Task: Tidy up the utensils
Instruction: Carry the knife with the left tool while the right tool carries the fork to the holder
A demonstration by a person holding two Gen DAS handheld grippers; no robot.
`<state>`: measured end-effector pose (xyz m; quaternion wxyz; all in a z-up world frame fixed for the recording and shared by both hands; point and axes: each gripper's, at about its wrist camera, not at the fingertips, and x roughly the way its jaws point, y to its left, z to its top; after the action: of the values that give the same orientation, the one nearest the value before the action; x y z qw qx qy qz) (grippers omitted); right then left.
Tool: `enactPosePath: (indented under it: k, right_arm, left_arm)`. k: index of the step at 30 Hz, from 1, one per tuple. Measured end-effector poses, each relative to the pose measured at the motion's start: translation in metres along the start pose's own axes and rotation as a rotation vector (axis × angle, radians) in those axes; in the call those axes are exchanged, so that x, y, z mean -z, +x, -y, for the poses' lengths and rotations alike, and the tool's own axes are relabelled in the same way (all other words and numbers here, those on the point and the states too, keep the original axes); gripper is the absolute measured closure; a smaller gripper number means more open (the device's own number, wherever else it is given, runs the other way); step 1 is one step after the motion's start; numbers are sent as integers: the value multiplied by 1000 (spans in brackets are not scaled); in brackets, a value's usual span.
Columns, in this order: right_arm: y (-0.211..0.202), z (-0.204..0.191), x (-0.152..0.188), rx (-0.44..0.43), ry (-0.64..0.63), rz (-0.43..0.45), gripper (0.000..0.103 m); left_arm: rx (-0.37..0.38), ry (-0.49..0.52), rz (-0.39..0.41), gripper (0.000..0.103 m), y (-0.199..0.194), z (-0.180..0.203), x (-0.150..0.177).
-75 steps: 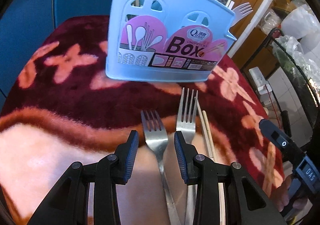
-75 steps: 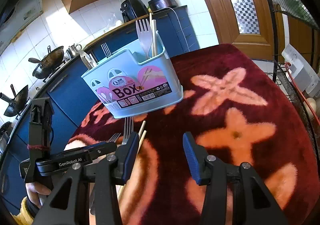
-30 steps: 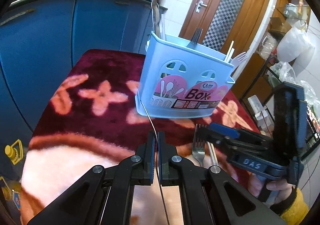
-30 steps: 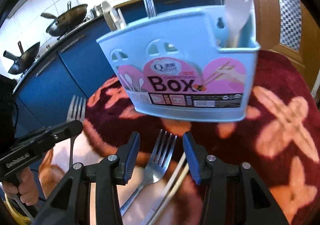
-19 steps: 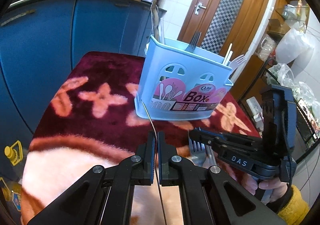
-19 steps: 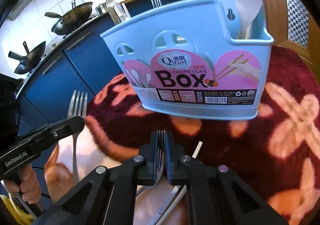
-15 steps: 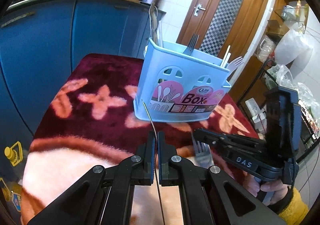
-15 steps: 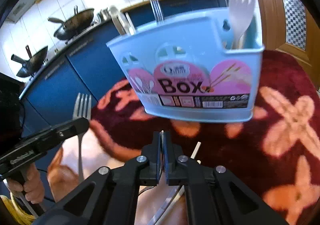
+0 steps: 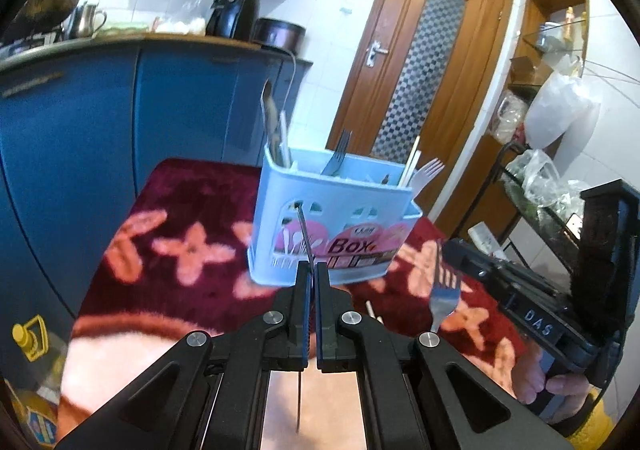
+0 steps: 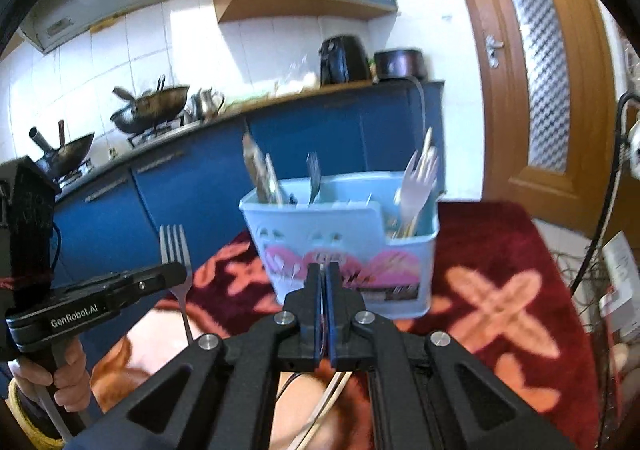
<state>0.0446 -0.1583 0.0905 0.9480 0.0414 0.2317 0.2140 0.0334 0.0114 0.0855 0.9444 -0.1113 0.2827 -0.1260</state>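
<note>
carrying is being done by both: the left gripper point(image 9: 311, 276) is pinching a steel fork point(image 10: 176, 250) and the right gripper point(image 10: 323, 276) a second steel fork point(image 9: 443, 292), both short of the blue chopsticks box point(image 9: 332, 210) ahead; lowering handle-first into a compartment is being called for.

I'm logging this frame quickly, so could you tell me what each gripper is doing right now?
Left gripper: shut on a metal fork, seen edge-on.
Right gripper: shut on another fork.
</note>
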Motion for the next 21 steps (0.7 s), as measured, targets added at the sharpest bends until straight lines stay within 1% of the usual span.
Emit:
enactPosePath:
  k: [7,11,15,21]
  right_arm:
    - [-21,12,-37,118,-10,104,99]
    - [-24,20,-56,181,-30,137,99]
    - [-24,29,-78,252,-63,166,99]
    - [-18,41,-103,336,-84,195,99]
  left_arm:
    - [-7,22,54,102,-6,5,-27]
    - [-12,38,87,102,-7,8,-48]
    - [0,43,116,102,-9,11,-70]
    - [9,76,182,102,-17,22,-104]
